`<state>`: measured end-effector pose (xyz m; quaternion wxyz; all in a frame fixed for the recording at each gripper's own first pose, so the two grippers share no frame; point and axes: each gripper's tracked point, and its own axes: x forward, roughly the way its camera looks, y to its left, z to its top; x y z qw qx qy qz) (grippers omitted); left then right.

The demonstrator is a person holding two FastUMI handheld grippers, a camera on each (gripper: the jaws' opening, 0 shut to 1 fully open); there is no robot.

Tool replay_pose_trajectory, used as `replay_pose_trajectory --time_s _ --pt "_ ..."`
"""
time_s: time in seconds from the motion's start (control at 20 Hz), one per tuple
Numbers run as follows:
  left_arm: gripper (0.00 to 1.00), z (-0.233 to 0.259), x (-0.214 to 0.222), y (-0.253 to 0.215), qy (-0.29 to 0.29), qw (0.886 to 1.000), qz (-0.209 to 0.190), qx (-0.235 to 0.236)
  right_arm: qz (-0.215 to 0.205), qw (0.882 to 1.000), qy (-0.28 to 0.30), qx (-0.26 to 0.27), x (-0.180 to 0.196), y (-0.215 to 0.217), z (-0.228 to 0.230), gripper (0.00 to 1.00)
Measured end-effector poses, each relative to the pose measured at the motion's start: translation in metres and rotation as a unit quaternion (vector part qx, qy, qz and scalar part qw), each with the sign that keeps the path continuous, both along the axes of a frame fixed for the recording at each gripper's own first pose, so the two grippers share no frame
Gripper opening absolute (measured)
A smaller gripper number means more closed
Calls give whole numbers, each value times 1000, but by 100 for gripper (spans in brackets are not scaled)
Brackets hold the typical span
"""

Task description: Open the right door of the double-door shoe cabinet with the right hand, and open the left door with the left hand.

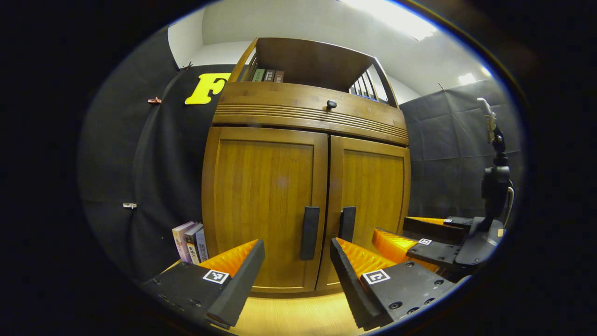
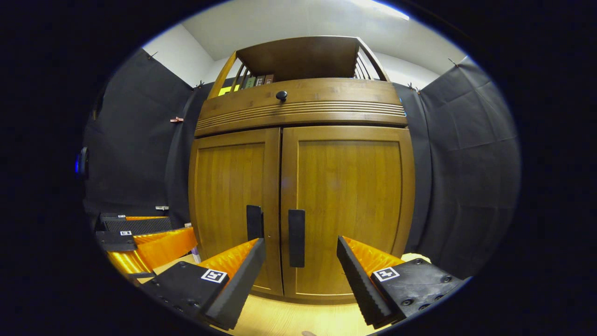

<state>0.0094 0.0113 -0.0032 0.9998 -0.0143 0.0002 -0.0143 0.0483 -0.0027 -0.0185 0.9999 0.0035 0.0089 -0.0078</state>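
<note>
Both doors of the glossy wooden double-door shoe cabinet (image 1: 308, 186) sit shut on the pale tabletop (image 1: 298, 317), flat dark bar handles (image 2: 296, 238) side by side, with left hand-held gripper (image 1: 297, 252) and right hand-held gripper (image 2: 301, 249) spread wide, holding nothing, just short of them.

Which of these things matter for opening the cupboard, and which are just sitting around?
For the job: right door; its handle; left door; its handle; right gripper; left gripper, both open.

Just there: books beside the cabinet; books on the top shelf; drawer knob.
</note>
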Motion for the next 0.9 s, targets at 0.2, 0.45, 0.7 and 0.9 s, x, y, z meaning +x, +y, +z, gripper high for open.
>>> replay_pose_trajectory --time_s 0.2,0.45,0.7,0.9 --pt "84 -3 -4 6 -1 1000 -4 -2 -2 1000 -12 -2 26 4 -1 97" --pt "88 -4 -11 16 -6 1000 -3 -3 -39 999 -10 -19 67 -10 -24 95" --pt "84 1 -17 27 -14 1000 -7 -6 -37 999 0 -7 99 -8 -43 88" --pt "88 -2 -16 31 -7 1000 -9 -7 -49 999 -8 -5 108 -10 -44 63"
